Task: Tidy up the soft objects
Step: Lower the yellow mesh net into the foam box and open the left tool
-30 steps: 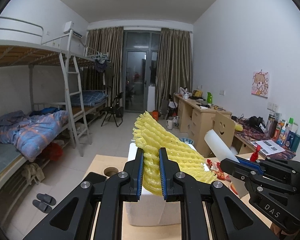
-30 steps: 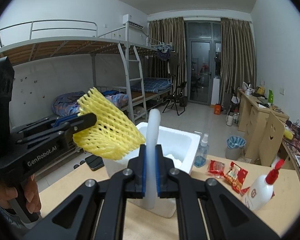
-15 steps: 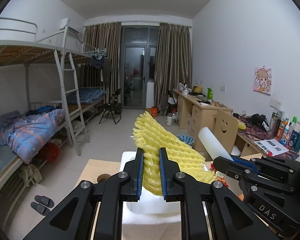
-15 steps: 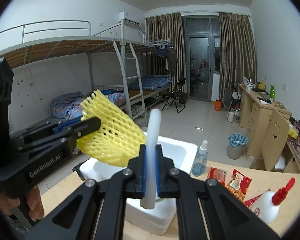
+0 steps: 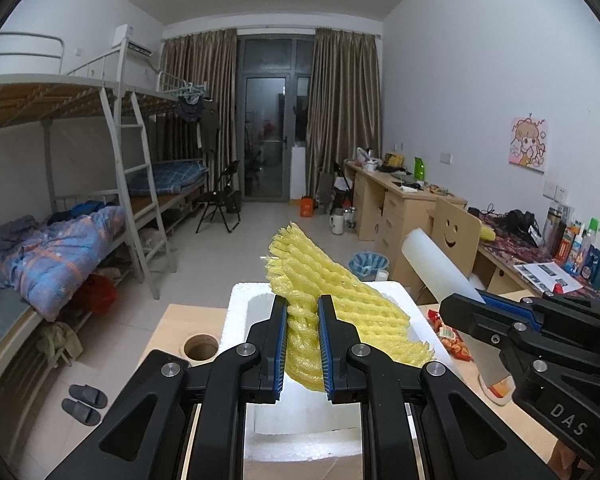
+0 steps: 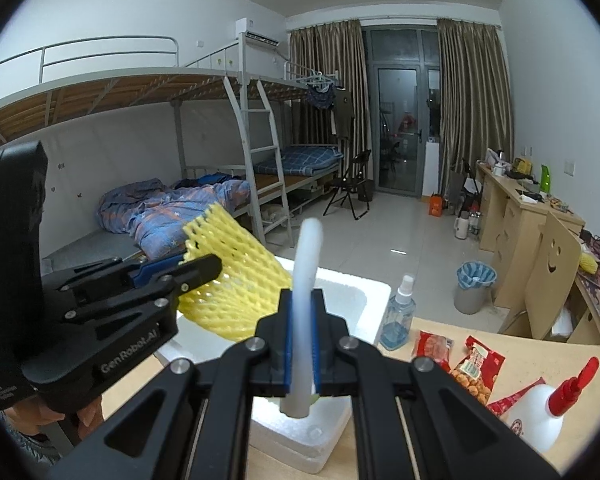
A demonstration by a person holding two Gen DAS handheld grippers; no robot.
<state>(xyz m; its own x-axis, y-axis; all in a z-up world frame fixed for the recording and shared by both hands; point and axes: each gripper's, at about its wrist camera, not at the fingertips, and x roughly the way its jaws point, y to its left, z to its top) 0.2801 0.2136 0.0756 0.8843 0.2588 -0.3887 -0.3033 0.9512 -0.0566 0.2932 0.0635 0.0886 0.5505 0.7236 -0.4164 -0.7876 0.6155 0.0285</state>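
Both jaw pairs are clamped: left gripper on one yellow foam net, right gripper on one white foam sheet, both above the white foam box. Only the right wrist view shows one spray bottle, one glue bottle and two snack packets.

The foam box lies open at the top, its hollow free beneath both held pieces. Right of it on the counter stand a spray bottle, snack packets and a glue bottle, crowding that side. Left of the box the counter is bare apart from a round hole.
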